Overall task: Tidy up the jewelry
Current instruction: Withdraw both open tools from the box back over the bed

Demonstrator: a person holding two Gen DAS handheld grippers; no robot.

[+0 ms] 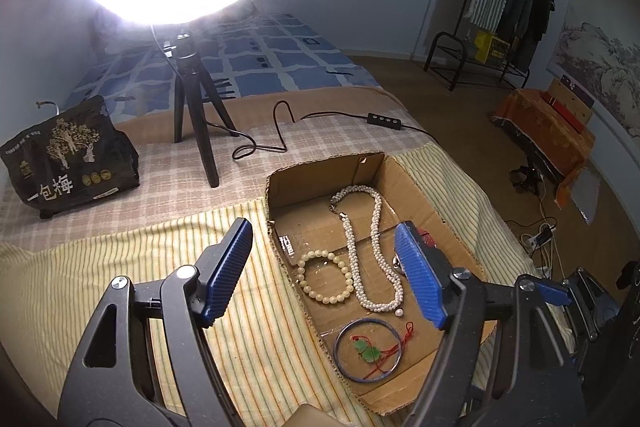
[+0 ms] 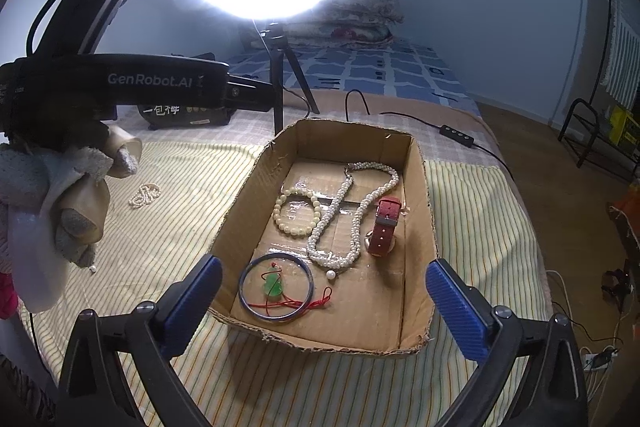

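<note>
Box [image 2: 416, 195]: pearl necklace [image 2: 352, 211], bead bracelet [image 2: 298, 213], bangle [image 2: 276, 287], red watch [image 2: 384, 227]
Left gripper [image 1: 324, 267]: jaws wide, empty
Right gripper [image 2: 324, 297]: jaws wide, empty
Bed [image 2: 160, 227]: small pearl piece [image 2: 144, 195]

left wrist: above box [image 1: 420, 187] | right wrist: nearer | shared: box

Left gripper [image 1: 324, 267]: blue-padded fingers spread wide, nothing between them, filling the lower frame of its own view. Right gripper [image 2: 324, 299]: likewise spread and empty, lower frame. Left hand [image 2: 60, 203], gloved, grips its handle at centre-left of the right view.
</note>
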